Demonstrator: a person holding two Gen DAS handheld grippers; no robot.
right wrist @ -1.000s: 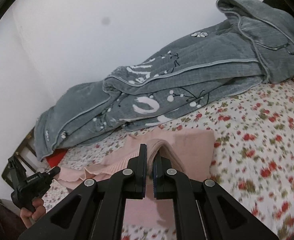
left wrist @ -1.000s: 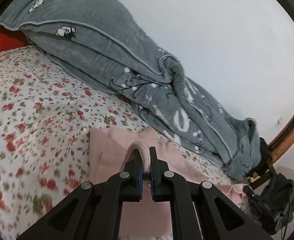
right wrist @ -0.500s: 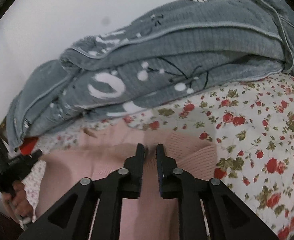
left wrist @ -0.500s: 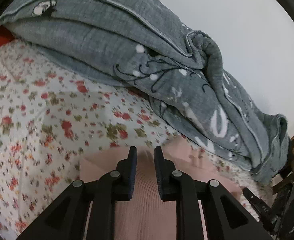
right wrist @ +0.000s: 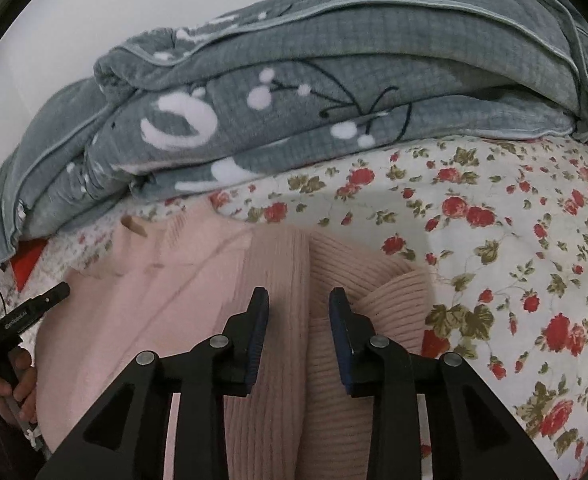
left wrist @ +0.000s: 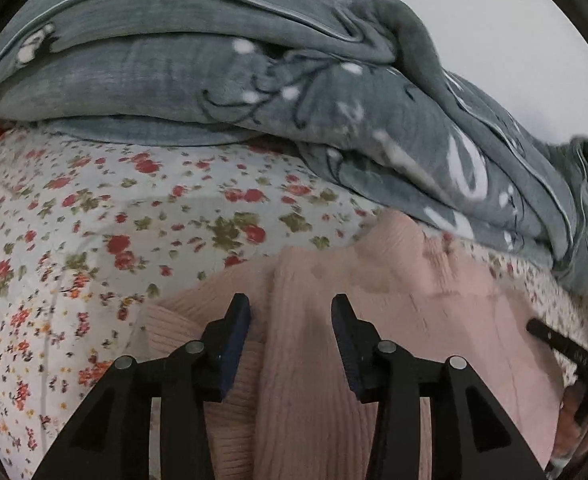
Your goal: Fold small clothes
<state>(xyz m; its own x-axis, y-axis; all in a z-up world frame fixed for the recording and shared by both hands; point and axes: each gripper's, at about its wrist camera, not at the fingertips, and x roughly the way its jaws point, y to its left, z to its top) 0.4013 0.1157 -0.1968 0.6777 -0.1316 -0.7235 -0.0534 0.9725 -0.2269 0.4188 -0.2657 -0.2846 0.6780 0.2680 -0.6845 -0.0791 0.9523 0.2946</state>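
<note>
A pink ribbed knit garment lies flat on the floral bedsheet; it also shows in the right wrist view. My left gripper is open and empty, low over the garment's ribbed edge near its left corner. My right gripper is open and empty, low over the ribbed edge near the garment's right corner. Each gripper shows at the edge of the other's view: the right one and the left one.
A rolled grey blanket with white and black patterns lies along the far side against a white wall, also in the right wrist view. Something red peeks from under the blanket's end.
Both grippers were shut on the pink garment's edge, carried it forward and down onto the bed, then opened and let it go. The garment now lies flat.
</note>
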